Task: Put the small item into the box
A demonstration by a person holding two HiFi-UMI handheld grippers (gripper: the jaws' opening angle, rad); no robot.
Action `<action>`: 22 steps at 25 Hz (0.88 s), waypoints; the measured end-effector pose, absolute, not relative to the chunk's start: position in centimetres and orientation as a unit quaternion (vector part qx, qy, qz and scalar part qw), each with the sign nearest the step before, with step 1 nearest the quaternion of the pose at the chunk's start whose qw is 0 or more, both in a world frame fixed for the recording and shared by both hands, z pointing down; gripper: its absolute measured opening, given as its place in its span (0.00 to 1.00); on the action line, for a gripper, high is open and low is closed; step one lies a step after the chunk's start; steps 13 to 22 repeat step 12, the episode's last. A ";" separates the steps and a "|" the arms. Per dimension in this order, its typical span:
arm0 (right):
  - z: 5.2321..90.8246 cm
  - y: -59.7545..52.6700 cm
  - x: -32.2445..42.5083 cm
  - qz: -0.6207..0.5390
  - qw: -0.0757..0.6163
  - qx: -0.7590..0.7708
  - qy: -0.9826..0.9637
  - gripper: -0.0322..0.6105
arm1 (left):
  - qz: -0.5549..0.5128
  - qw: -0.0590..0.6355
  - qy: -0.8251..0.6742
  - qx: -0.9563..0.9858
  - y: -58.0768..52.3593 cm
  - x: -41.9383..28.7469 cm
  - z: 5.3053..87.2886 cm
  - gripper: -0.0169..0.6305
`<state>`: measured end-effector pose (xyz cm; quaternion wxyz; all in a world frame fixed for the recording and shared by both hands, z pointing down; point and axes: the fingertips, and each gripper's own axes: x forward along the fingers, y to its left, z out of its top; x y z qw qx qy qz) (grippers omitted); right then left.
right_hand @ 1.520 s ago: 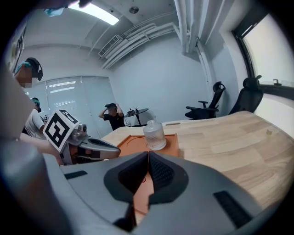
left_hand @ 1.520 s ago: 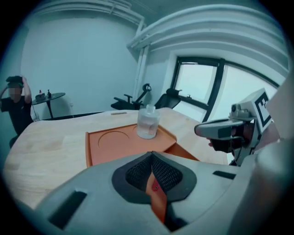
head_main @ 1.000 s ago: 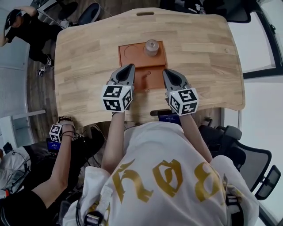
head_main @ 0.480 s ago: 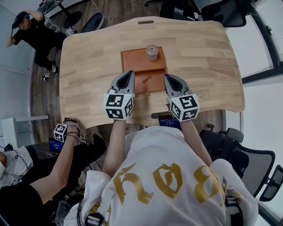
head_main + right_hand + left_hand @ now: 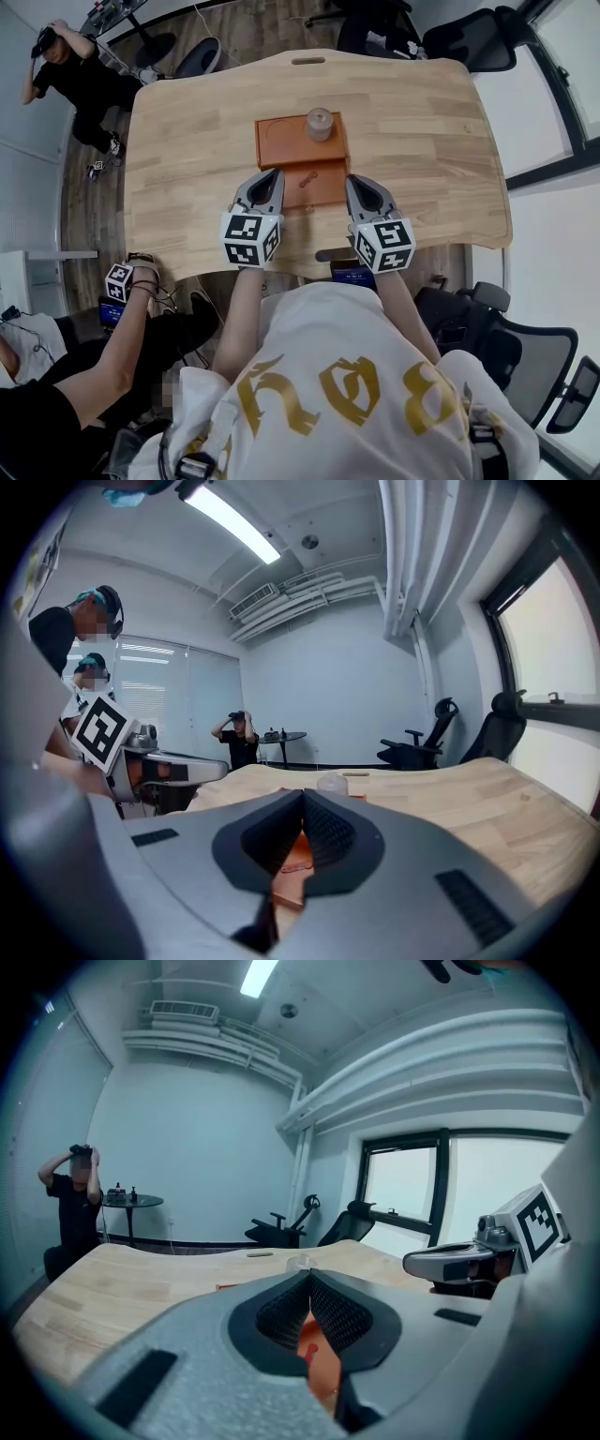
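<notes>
An orange box (image 5: 281, 142) lies flat in the middle of the wooden table (image 5: 187, 141). A small orange item (image 5: 307, 179) rests in its near half, and a small translucent round pot (image 5: 320, 123) stands at its far right corner. My left gripper (image 5: 275, 174) hovers at the box's near left edge, shut with nothing held. At the near right edge my right gripper (image 5: 352, 180) is also shut and empty. In the left gripper view the jaws (image 5: 308, 1274) meet above the orange box (image 5: 317, 1363). The right gripper view shows the closed tips (image 5: 303, 794) and the pot (image 5: 332, 782) beyond.
A dark device (image 5: 349, 272) sits at the table's near edge. One person (image 5: 75, 80) stands beyond the far left corner, and another's arm with a marker cube (image 5: 119, 281) is at the near left. Office chairs (image 5: 469, 37) stand around the table.
The head view has pulled back a little and both grippers sit slightly nearer the table's front edge. Both stay shut, and the box, item and pot have not moved.
</notes>
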<state>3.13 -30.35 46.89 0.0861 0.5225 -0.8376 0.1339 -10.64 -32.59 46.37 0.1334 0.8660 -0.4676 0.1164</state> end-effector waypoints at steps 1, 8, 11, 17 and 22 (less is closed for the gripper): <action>47.0 -30.3 3.3 0.135 0.086 0.524 -0.836 0.07 | 0.117 0.133 -0.466 0.867 -32.6 -10.5 46.4 0.04; 47.2 -30.4 3.4 0.139 0.086 0.525 -0.835 0.07 | 0.122 0.125 -0.459 0.871 -32.5 -9.9 46.3 0.04; 46.9 -30.5 3.4 0.136 0.085 0.523 -0.837 0.07 | 0.123 0.123 -0.460 0.871 -32.5 -9.8 46.1 0.04; 46.9 -30.5 3.3 0.135 0.085 0.522 -0.838 0.07 | 0.123 0.123 -0.460 0.871 -32.5 -9.8 46.1 0.04; 46.9 -30.5 3.3 0.135 0.085 0.522 -0.838 0.07 | 0.123 0.123 -0.460 0.871 -32.5 -9.8 46.1 0.04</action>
